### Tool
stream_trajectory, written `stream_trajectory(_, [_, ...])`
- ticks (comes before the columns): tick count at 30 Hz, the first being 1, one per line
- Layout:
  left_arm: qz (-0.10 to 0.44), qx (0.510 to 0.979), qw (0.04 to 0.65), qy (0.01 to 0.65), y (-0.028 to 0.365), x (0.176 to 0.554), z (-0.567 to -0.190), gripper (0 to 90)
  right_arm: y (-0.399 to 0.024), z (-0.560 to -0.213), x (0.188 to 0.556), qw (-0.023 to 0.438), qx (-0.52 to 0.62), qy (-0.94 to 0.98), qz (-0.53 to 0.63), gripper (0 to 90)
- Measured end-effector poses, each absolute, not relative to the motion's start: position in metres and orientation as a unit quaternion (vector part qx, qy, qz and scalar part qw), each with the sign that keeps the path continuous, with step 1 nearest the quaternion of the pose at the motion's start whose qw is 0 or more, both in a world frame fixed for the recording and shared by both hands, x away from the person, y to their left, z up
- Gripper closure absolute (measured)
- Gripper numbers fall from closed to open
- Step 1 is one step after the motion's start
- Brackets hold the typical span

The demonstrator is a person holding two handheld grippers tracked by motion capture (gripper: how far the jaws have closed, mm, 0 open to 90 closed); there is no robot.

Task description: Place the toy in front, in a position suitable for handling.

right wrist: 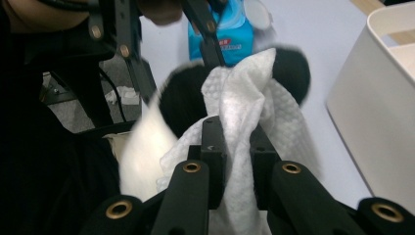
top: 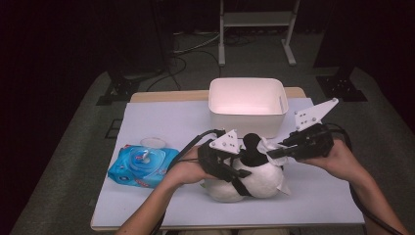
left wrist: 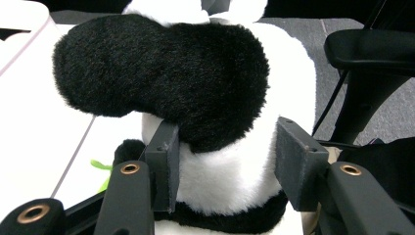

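high view: the left gripper [top: 234, 172] clamps a panda toy [top: 254, 178] lying on the table [top: 161, 117] before a white bin [top: 247, 100], wipes pack [top: 142, 165] at left; the right gripper [top: 274, 152] presses a wipe [top: 268, 144] to its black ear. left gripper view: jaws half closed, pads squeezing the white body. right gripper view: jaws nearly shut, pinching the wipe [right wrist: 244, 98] against the toy [right wrist: 183, 105]. wiping looks underway; binning the wipe likely remains.
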State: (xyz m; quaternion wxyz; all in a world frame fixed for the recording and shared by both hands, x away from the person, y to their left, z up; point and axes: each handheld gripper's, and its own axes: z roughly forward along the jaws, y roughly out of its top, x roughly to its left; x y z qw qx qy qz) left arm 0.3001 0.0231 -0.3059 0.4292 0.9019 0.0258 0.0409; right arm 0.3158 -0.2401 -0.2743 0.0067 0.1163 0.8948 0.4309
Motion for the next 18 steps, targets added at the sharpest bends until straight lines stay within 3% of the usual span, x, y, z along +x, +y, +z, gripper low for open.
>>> stream_trajectory(18, [0.032, 0.909, 0.415, 0.022, -0.010, 0.303, -0.325, 48.8, -0.260, -0.301, 0.313, -0.004, 0.149, 0.894, 0.424, 81.2])
